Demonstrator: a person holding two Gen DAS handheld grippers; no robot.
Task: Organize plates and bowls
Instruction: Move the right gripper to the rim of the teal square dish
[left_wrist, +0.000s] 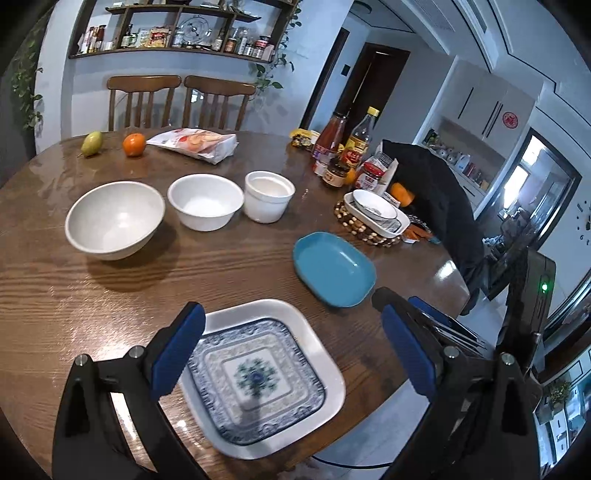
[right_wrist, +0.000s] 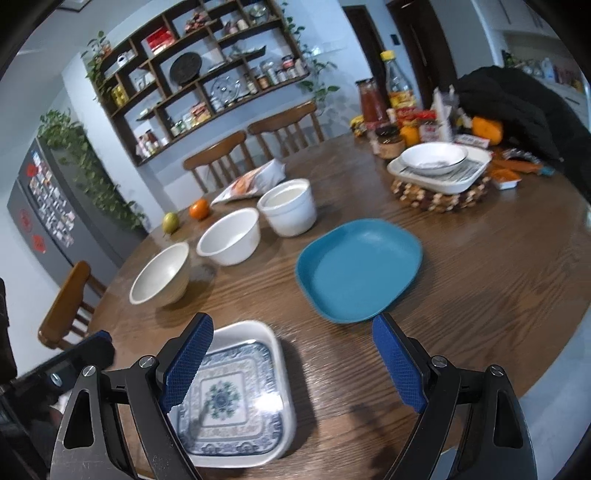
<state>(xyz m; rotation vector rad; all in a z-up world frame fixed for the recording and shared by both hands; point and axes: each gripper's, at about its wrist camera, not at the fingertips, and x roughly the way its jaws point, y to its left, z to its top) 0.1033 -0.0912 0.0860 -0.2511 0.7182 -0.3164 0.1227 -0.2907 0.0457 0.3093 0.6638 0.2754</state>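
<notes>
A blue-patterned square plate (left_wrist: 255, 380) sits inside a white square plate (left_wrist: 325, 354) at the table's near edge; both also show in the right wrist view (right_wrist: 225, 402). My left gripper (left_wrist: 291, 354) is open above them, empty. A teal plate (left_wrist: 334, 269) (right_wrist: 360, 269) lies further right. My right gripper (right_wrist: 291, 362) is open and empty, between the stacked plates and the teal plate. Three white bowls stand in a row: a wide one (left_wrist: 114, 219) (right_wrist: 162, 275), a middle one (left_wrist: 205, 201) (right_wrist: 231, 236), and a straight-sided one (left_wrist: 267, 195) (right_wrist: 290, 206).
A white dish and a bowl (left_wrist: 375, 210) (right_wrist: 436, 160) rest on a beaded trivet (right_wrist: 439, 195). Bottles and jars (left_wrist: 343, 151) stand behind. A pear (left_wrist: 91, 143), an orange (left_wrist: 133, 144) and a snack bag (left_wrist: 195, 142) lie at the far side. Chairs ring the round wooden table (left_wrist: 221, 273).
</notes>
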